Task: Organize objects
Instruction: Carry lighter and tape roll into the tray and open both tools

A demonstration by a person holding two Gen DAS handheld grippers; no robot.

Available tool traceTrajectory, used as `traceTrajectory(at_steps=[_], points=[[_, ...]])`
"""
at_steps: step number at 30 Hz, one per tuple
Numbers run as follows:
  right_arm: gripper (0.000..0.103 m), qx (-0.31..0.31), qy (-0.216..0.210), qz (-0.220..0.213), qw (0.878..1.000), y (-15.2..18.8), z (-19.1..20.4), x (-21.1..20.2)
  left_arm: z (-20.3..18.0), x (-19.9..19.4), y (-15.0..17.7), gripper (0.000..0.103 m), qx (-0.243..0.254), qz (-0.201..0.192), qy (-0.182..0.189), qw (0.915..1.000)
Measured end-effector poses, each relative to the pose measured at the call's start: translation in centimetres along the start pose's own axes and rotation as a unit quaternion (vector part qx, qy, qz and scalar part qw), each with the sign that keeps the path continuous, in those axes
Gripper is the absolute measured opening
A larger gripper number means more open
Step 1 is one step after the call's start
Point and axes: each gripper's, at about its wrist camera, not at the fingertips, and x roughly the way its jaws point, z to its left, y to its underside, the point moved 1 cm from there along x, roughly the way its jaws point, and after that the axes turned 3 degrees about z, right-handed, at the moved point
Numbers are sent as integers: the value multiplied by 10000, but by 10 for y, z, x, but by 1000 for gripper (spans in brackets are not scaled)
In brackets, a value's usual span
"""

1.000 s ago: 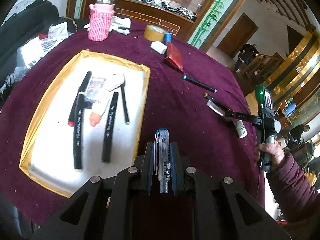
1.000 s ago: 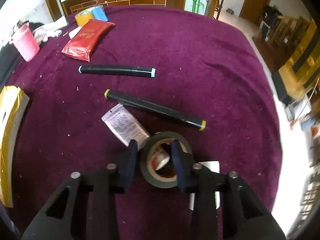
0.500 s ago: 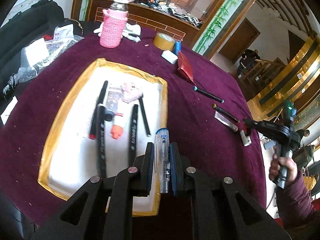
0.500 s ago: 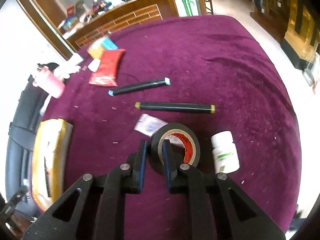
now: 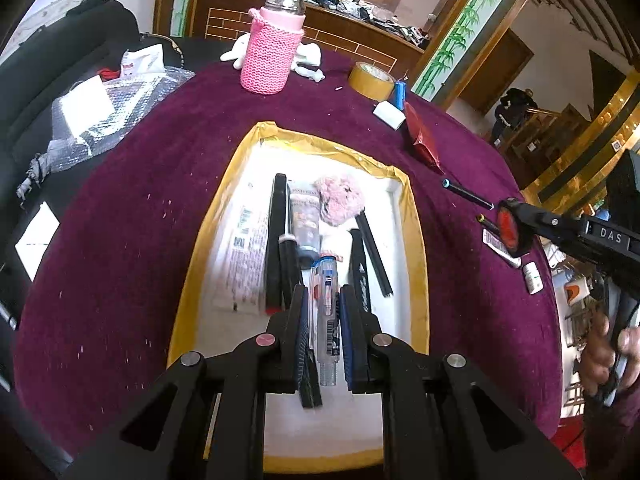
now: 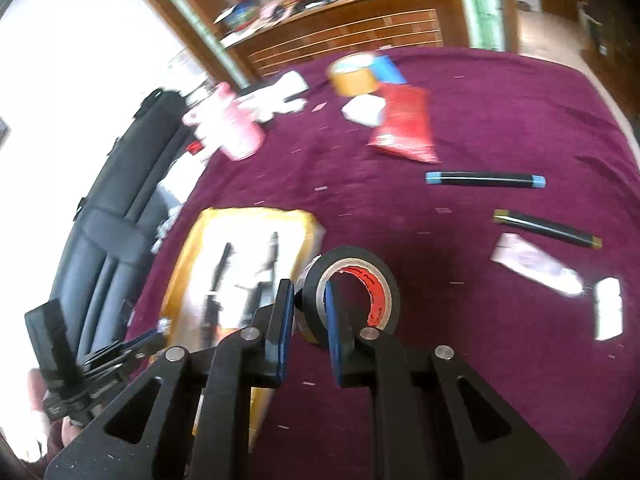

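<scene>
The left gripper (image 5: 324, 300) hung over the tray (image 5: 416, 248), its jaws clamped on a clear pen (image 5: 327, 312) that stuck out past the fingertips above the tray's white floor. The tray, rimmed in yellow, lay on the bench (image 5: 132, 232) under its purple cloth and already held several black markers (image 5: 276, 240), a tube (image 5: 306, 224), a printed packet (image 5: 244, 256) and a pink fluffy thing (image 5: 340, 200).

The right gripper (image 6: 308, 304) carried a roll of black tape (image 6: 352, 292) lifted clear of the cloth: one jaw passed through the roll's red-lined hole and the other pressed outside, so the jaws were shut on the roll's wall. In the left wrist view the same roll (image 5: 514, 228) showed at the right, above the cloth beside the tray (the picture from the right wrist was smeared).

Out on the cloth lay a black marker with blue ends (image 6: 484, 180), another with yellow ends (image 6: 548, 228), a small foil sachet (image 6: 536, 268) and a white bottle (image 5: 533, 278). Farther back stood a flask in a pink knitted sleeve (image 5: 272, 52), near a roll of tan tape (image 5: 370, 80), a white block (image 5: 389, 114) and a red packet (image 5: 422, 140).
</scene>
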Motion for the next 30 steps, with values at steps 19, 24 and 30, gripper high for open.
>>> traceTrajectory(at_steps=[19, 24, 30], points=[[14, -625, -97, 874, 9942, 33, 94, 83, 28, 93, -97, 12, 153, 470, 50, 9988], [14, -922, -371, 1180, 9880, 58, 119, 91, 28, 113, -104, 12, 201, 686, -49, 9974], [14, -1121, -770, 1471, 9797, 75, 142, 109, 19, 112, -107, 36, 515, 740, 114, 9959]])
